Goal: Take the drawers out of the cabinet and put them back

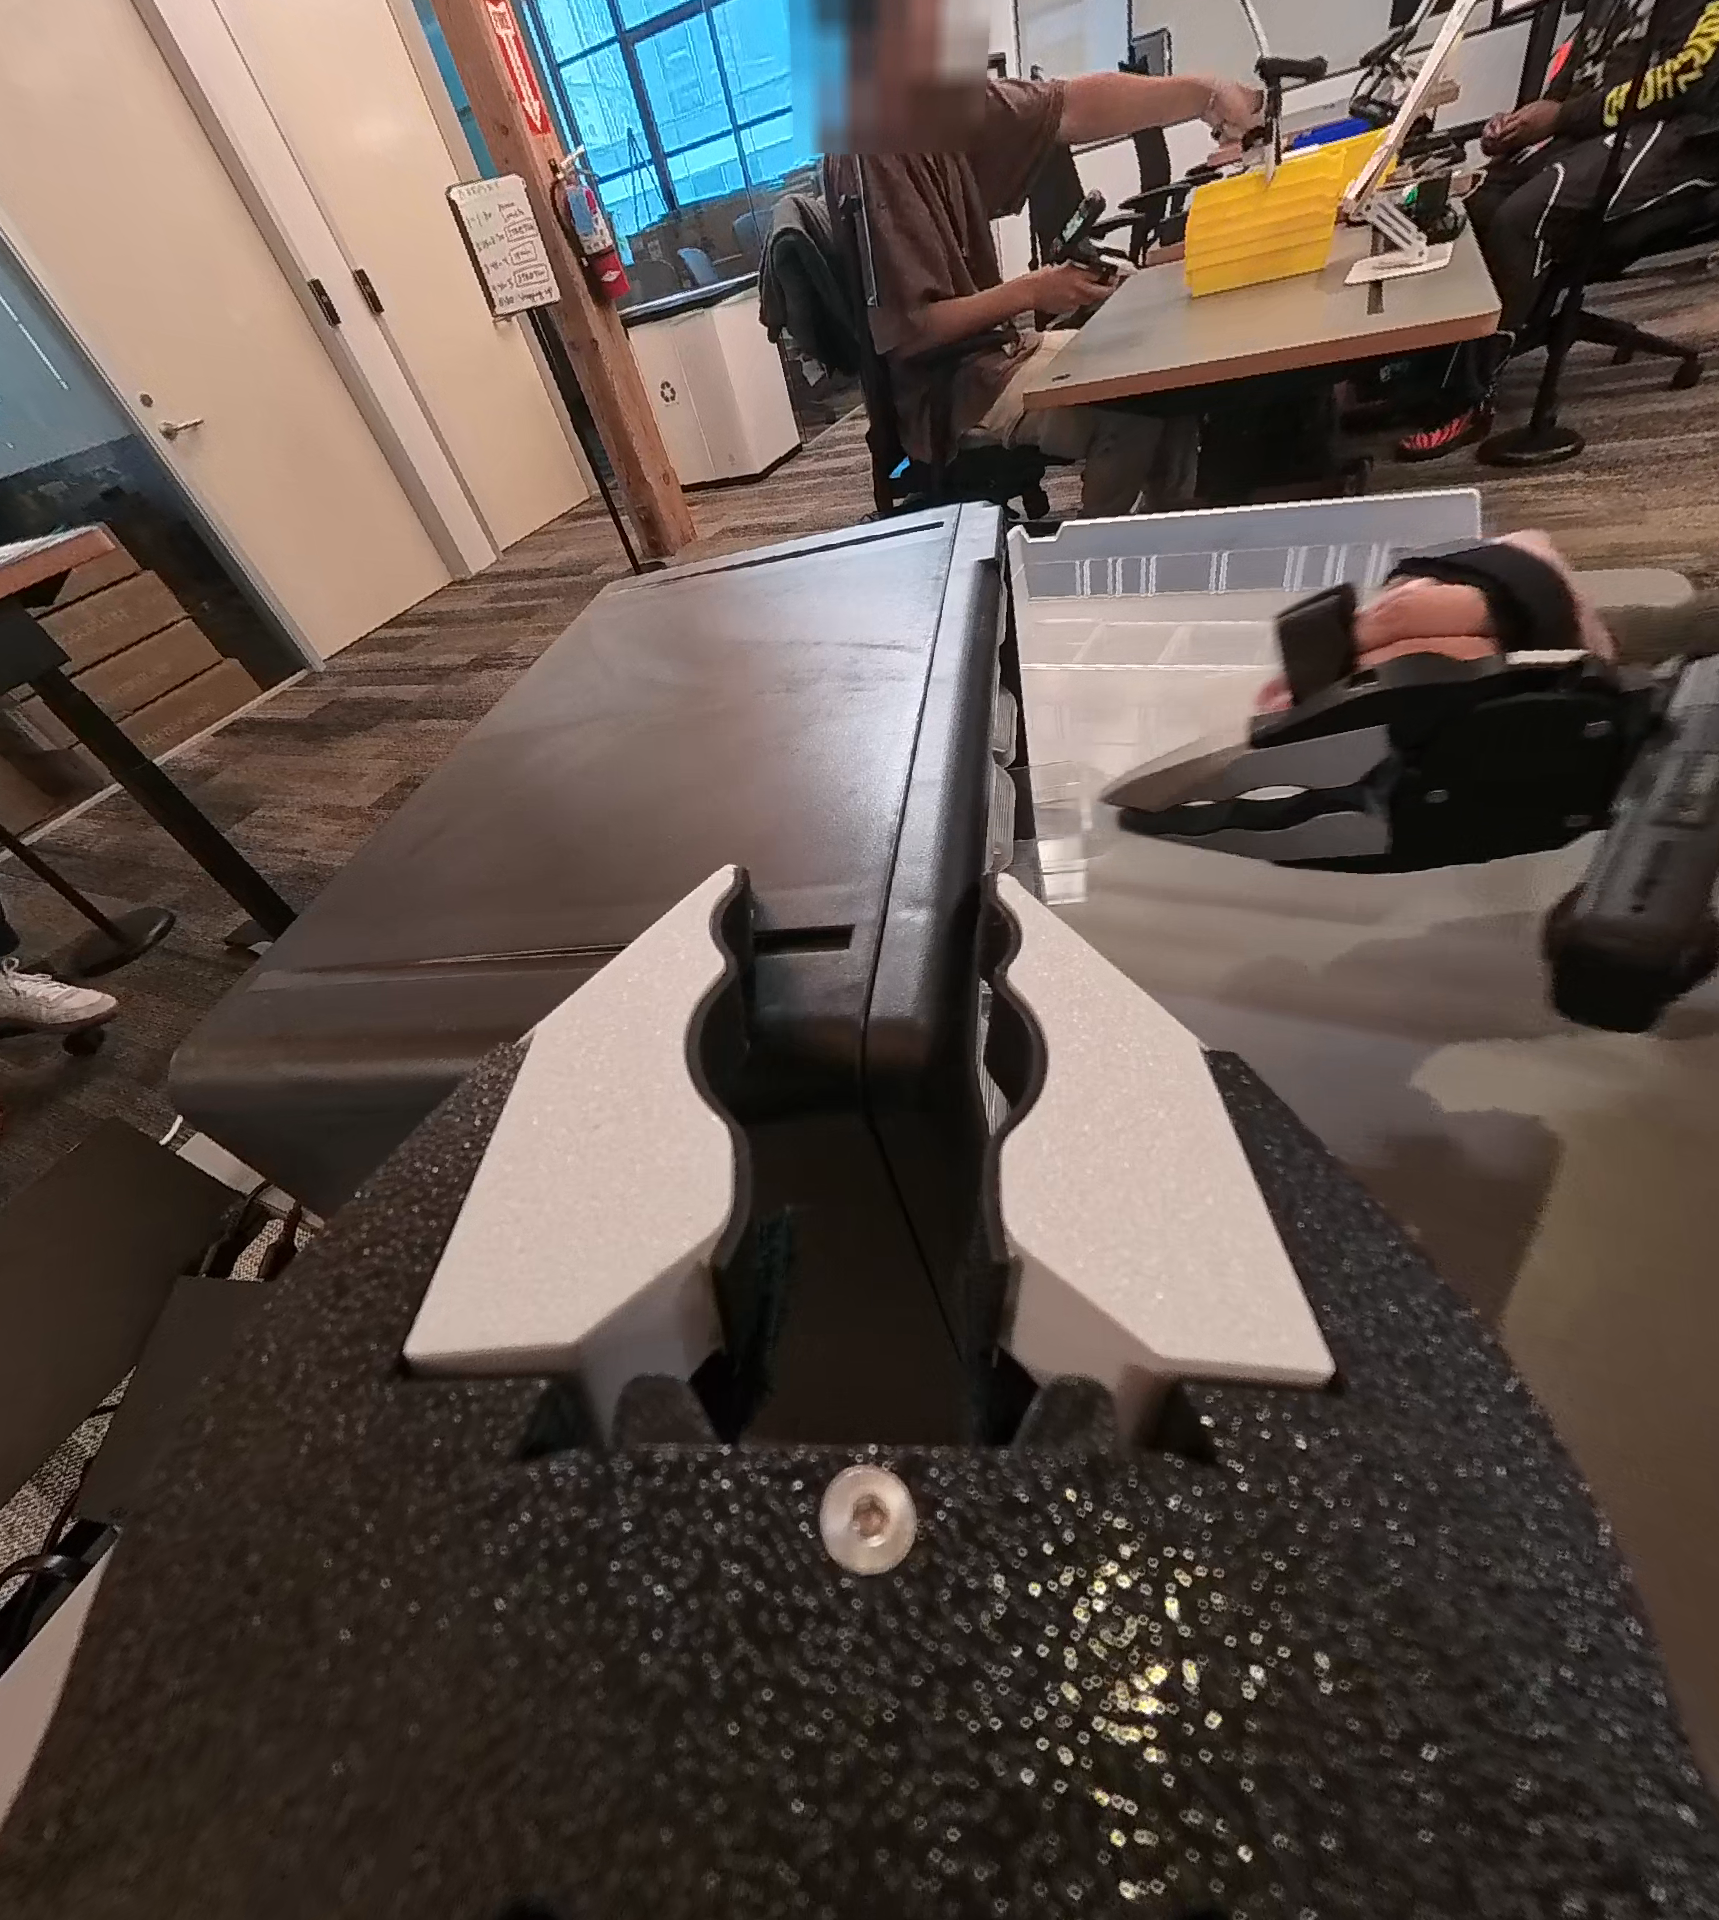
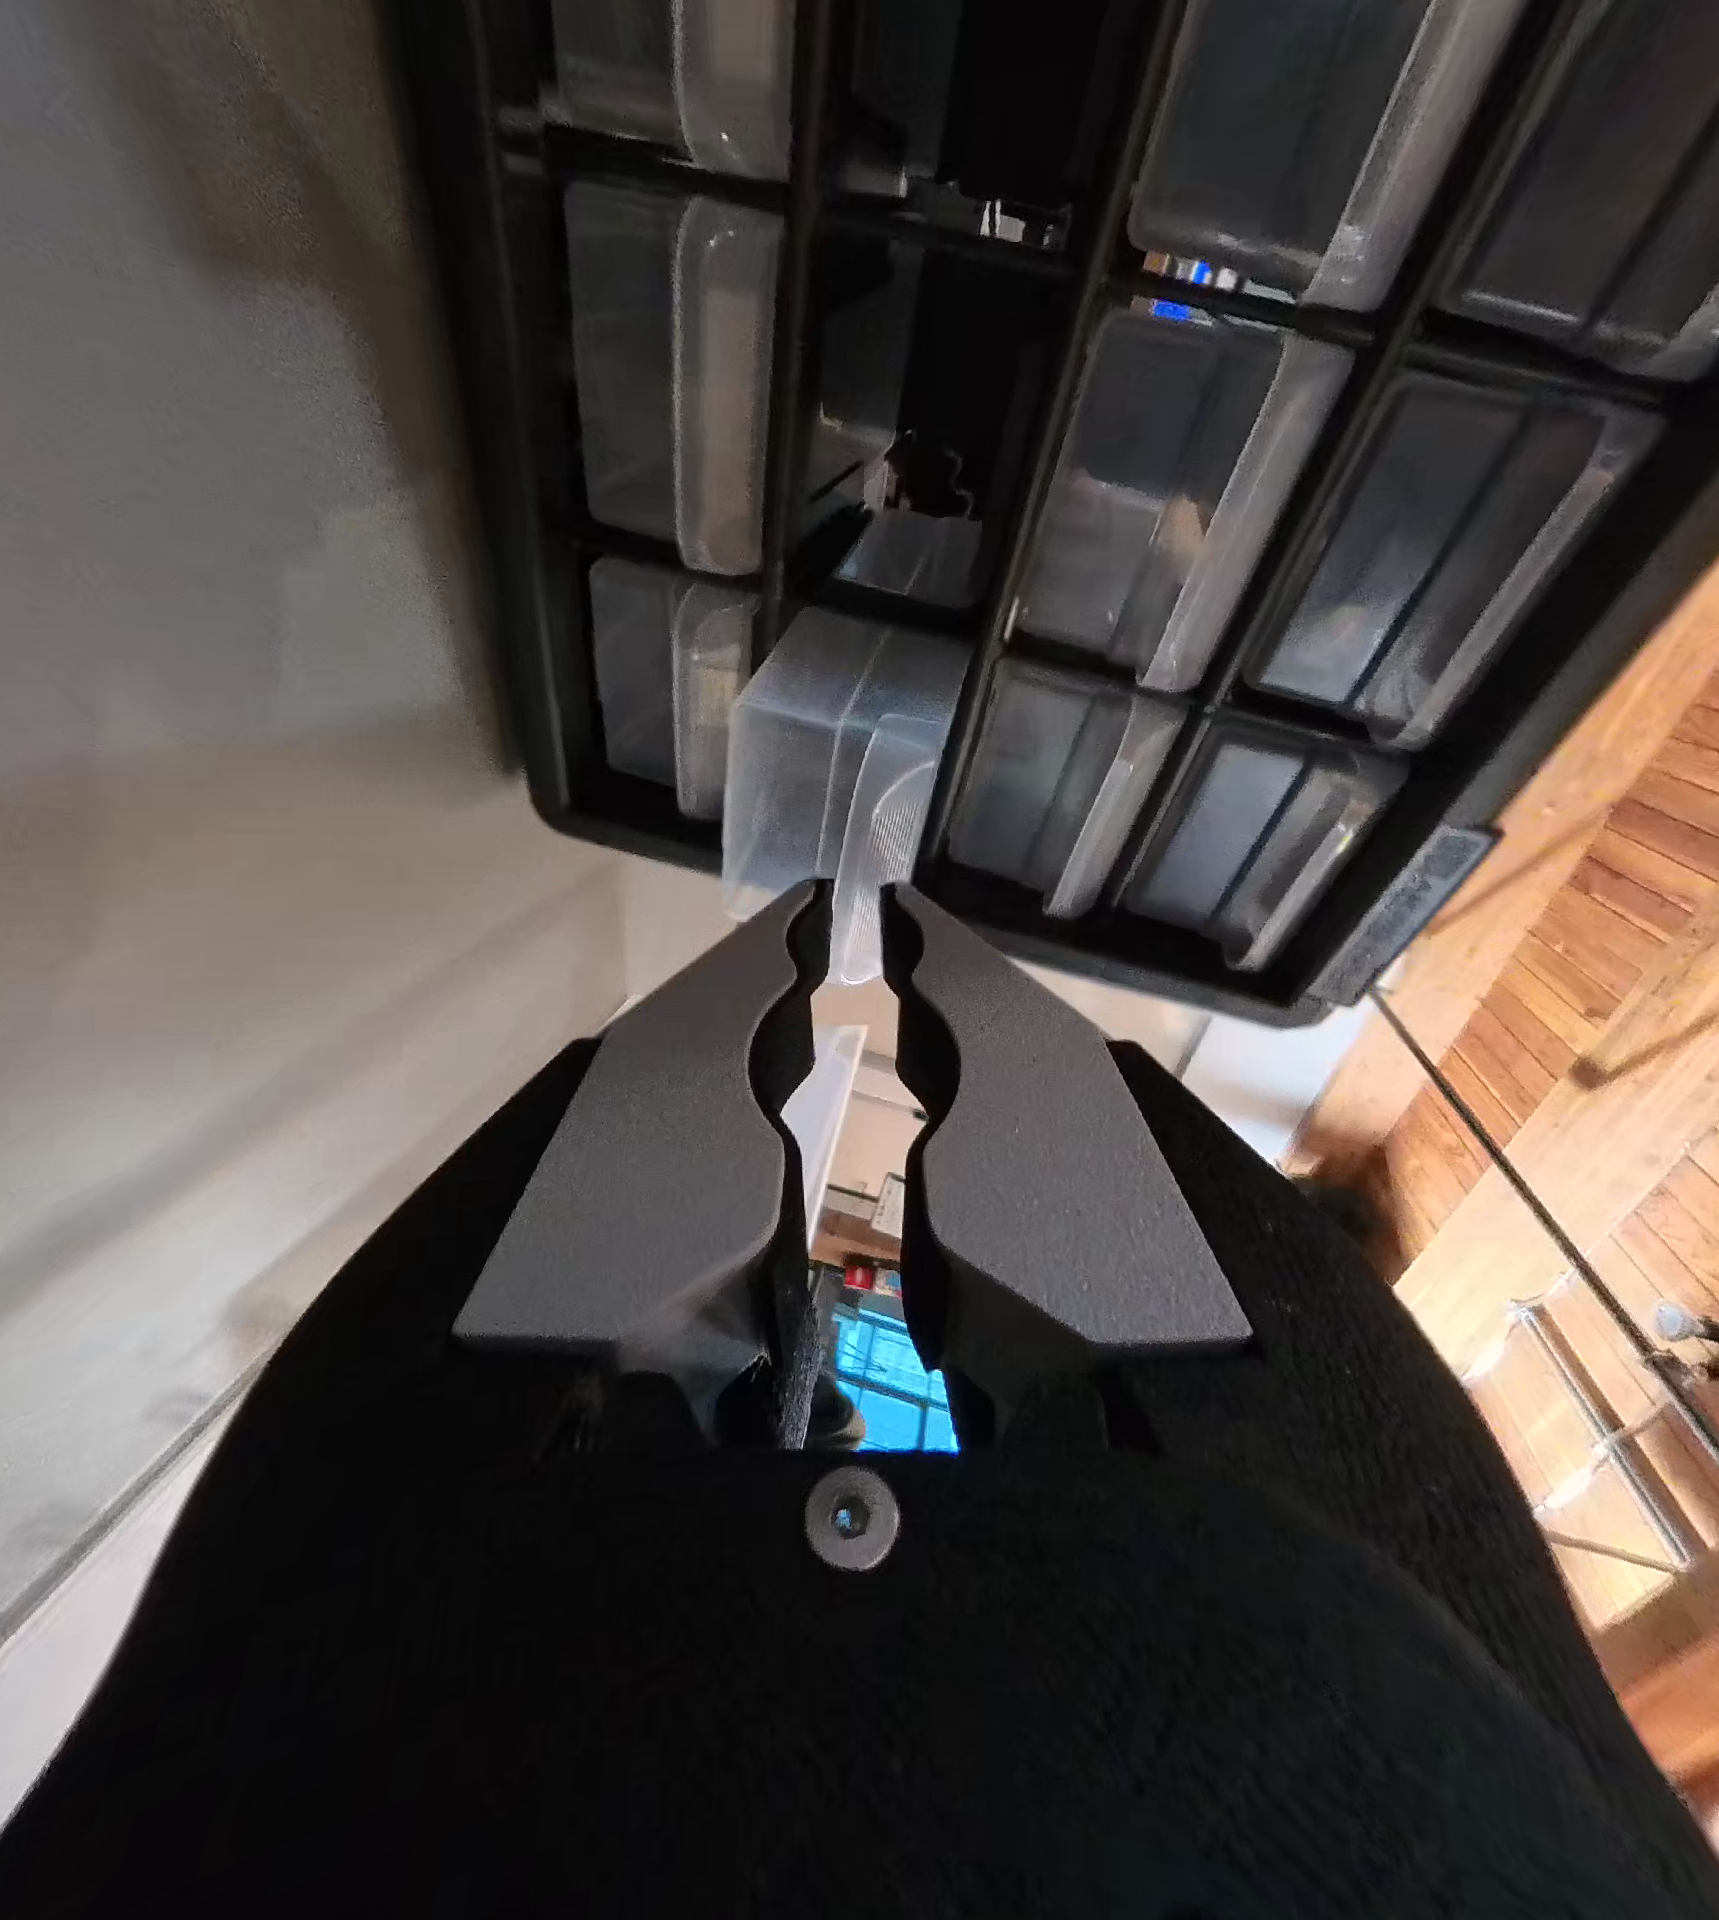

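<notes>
Right black gripper (image 2: 850,914): jaws pinched on the thin tab of a small clear plastic drawer (image 2: 834,748), half out of the black plastic cabinet (image 1: 689,727) on the table. Best pulled straight, slow, level. Left grey gripper (image 1: 865,935): jaws clamped on the cabinet's top edge. Best kept tight, no tipping.

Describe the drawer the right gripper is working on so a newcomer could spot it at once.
In the right wrist view, find the black cabinet with its grid of clear plastic drawers. The drawer sits directly ahead of the right gripper, which pinches its front tab. It alone juts out of the grid.
</notes>
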The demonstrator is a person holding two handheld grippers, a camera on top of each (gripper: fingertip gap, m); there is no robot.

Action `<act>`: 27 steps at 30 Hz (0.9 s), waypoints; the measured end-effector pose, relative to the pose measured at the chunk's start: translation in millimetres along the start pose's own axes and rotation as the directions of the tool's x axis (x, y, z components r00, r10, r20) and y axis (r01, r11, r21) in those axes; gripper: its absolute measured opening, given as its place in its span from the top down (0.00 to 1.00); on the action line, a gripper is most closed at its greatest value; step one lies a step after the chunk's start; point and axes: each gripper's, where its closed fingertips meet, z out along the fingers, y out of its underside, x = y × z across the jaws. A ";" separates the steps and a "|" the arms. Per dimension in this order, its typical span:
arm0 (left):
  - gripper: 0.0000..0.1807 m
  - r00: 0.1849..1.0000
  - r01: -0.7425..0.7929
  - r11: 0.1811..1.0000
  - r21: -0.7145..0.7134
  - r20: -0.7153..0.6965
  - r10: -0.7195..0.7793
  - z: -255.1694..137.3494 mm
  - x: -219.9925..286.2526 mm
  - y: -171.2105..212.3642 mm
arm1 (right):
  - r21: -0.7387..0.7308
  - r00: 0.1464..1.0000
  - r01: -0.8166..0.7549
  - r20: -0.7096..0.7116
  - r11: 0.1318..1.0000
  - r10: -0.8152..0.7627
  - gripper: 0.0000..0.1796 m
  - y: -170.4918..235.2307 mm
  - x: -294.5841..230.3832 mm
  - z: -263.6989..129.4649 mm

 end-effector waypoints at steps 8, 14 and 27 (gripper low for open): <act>0.77 1.000 0.002 1.000 0.002 0.000 -0.002 0.0 0.0 -0.1 | 0.024 1.000 -0.024 -0.002 0.999 0.024 0.96 7.8 -15.6 -45.8; 0.77 1.000 0.004 1.000 0.002 0.002 -0.004 0.1 -0.1 0.0 | 0.038 1.000 -0.029 0.011 0.999 0.029 0.95 9.8 -23.2 -68.8; 0.77 1.000 0.004 1.000 0.001 0.003 -0.004 0.1 -0.4 -0.2 | 0.160 0.815 -0.578 0.167 0.800 0.555 0.83 21.0 9.6 -89.6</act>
